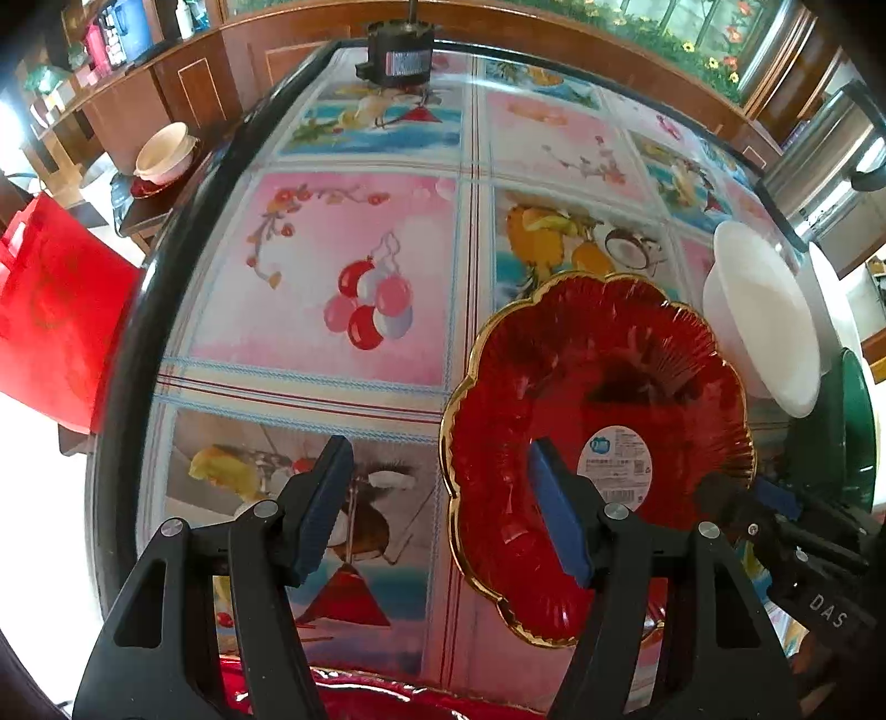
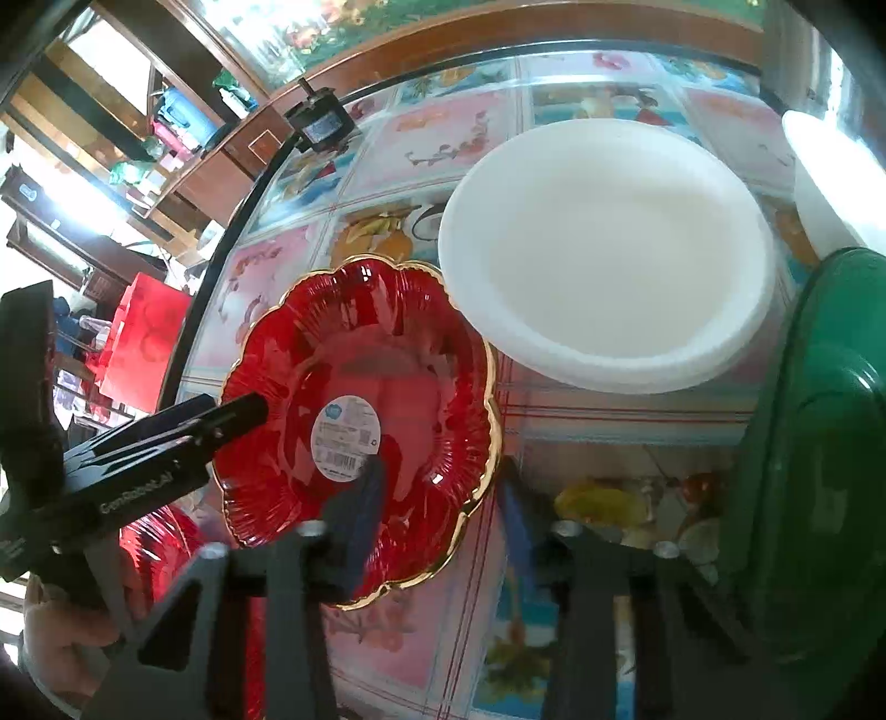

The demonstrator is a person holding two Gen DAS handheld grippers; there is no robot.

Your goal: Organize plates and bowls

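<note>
A glass-topped surface [image 1: 354, 387] with a picture-patterned cloth fills both views. On it lie a red scalloped plate [image 1: 587, 387] at lower right, a white bowl [image 2: 603, 249] beside it, a green dish [image 2: 819, 443] at right, and a black motor [image 1: 398, 52] at top.

Red scalloped gold-rimmed glass plate [image 2: 354, 421] on patterned-cloth table [image 1: 343, 266]; stack of white foam plates [image 2: 603, 255] just behind-right, rim overlapping it. Green plastic plate [image 2: 819, 443] far right. Small black motor [image 1: 397, 52] at table's far edge.
</note>
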